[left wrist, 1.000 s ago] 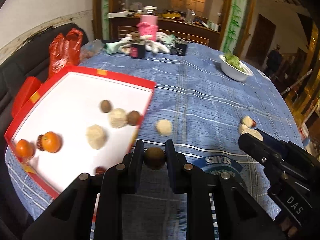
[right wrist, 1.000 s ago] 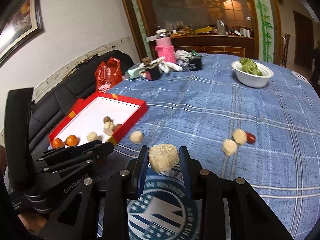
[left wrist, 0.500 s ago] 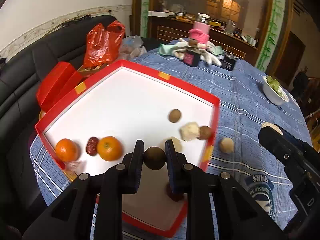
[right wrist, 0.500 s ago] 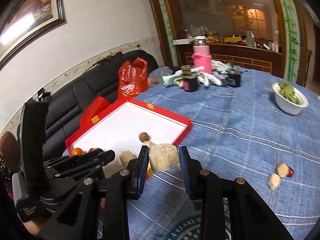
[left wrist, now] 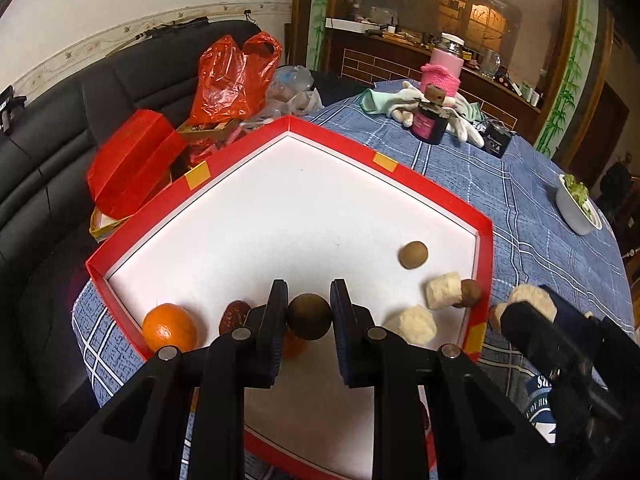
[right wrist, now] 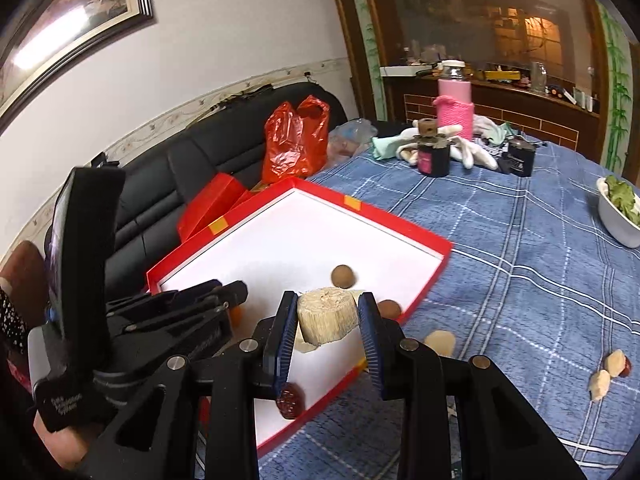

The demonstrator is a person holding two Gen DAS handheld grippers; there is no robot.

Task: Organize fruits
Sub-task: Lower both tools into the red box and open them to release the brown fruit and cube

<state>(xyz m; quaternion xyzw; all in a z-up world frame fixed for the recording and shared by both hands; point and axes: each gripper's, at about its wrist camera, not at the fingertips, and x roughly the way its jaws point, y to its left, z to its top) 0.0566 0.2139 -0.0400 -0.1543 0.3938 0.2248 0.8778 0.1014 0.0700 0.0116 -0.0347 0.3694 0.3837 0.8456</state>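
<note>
My left gripper [left wrist: 309, 312] is shut on a brown round fruit [left wrist: 309, 318] above the near part of the red tray [left wrist: 400, 172]. On the tray's white floor lie an orange [left wrist: 170, 328], a red date [left wrist: 236, 314], a brown ball [left wrist: 413, 255] and two pale chunks [left wrist: 444, 291]. My right gripper [right wrist: 328, 320] is shut on a pale fibrous chunk [right wrist: 326, 314] over the tray's near right corner, with the left gripper [right wrist: 224, 294] close on its left. Another date [right wrist: 291, 400] lies below it in the tray [right wrist: 396, 220].
On the blue checked cloth outside the tray lie a pale piece [right wrist: 440, 342] and, further right, two pale pieces with a date [right wrist: 608, 372]. A white bowl of greens [right wrist: 620, 216], a dark jar [right wrist: 432, 156], a pink bottle [right wrist: 456, 104] and a red bag [right wrist: 296, 140] stand beyond.
Both grippers have travelled left from over the blue cloth to over the tray, each still gripping its fruit. The tray now fills the left wrist view.
</note>
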